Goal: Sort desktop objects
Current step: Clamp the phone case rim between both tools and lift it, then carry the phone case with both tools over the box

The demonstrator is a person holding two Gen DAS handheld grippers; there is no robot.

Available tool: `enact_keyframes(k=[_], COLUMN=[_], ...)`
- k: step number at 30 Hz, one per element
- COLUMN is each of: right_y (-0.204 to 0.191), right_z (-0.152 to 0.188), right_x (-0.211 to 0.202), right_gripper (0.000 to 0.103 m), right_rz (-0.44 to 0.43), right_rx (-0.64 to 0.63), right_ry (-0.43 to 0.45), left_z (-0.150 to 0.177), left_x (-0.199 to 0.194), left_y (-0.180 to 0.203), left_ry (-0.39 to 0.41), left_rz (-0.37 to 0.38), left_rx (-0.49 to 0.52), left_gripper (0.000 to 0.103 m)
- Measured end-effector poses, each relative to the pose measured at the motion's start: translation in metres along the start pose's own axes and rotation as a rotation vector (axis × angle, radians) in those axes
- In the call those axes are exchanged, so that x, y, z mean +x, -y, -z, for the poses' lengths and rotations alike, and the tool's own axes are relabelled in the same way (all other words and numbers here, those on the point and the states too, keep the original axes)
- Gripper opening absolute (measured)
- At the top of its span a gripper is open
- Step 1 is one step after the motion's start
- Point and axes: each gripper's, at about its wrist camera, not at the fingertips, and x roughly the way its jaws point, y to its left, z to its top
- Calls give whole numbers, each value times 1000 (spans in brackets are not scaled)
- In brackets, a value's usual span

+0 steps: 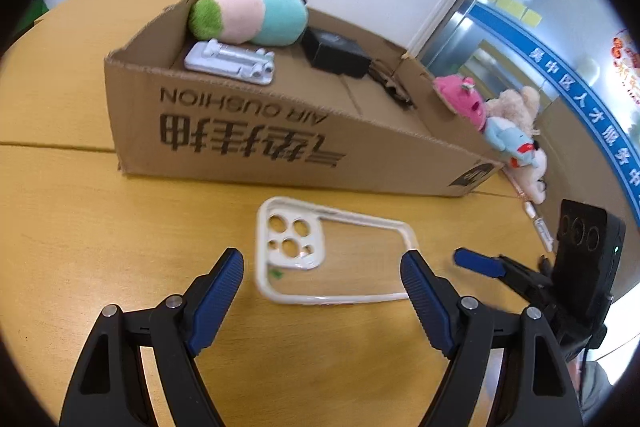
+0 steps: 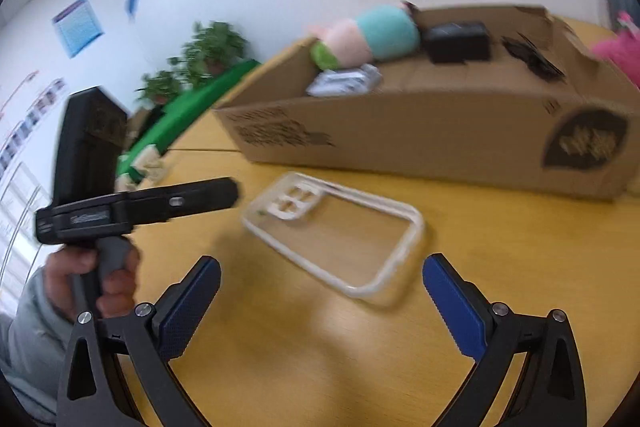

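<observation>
A clear phone case with a white rim (image 1: 332,251) lies flat on the yellow table, just in front of the cardboard box (image 1: 280,147). My left gripper (image 1: 322,267) is open and empty, its fingers either side of the case's near end. My right gripper (image 2: 320,271) is open and empty, just short of the case (image 2: 340,231). In the box (image 2: 440,135) lie a pink and teal plush (image 1: 248,13), a silver case (image 1: 230,61) and a black box (image 1: 336,53). The right gripper also shows at the left wrist view's right edge (image 1: 480,263).
Several plush toys (image 1: 500,123) lie at the box's right end. A white cable (image 1: 536,219) lies near them. Potted plants (image 2: 200,55) and a green strip (image 2: 180,119) stand beyond the table's far left. A wall is behind the box.
</observation>
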Motion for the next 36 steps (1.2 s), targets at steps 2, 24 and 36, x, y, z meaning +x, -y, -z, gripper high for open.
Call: enact_keyframes(k=[2,24,36], right_y=[15,20,9], right_z=[3,2,-43], right_x=[2,24,-85], right_gripper=[102,16,15], right_rz=[54,251,289], right_rx=[60,13,-10], right_ry=[-14,-53,268], left_z=[1,13,-47], left_x=[7,19,-37], left_y=[-4,-3,73], left_ry=[-32,-81,173], left_rz=[-24,-77,30], left_rx=[-2,78,211], left_gripper=[66,7,7])
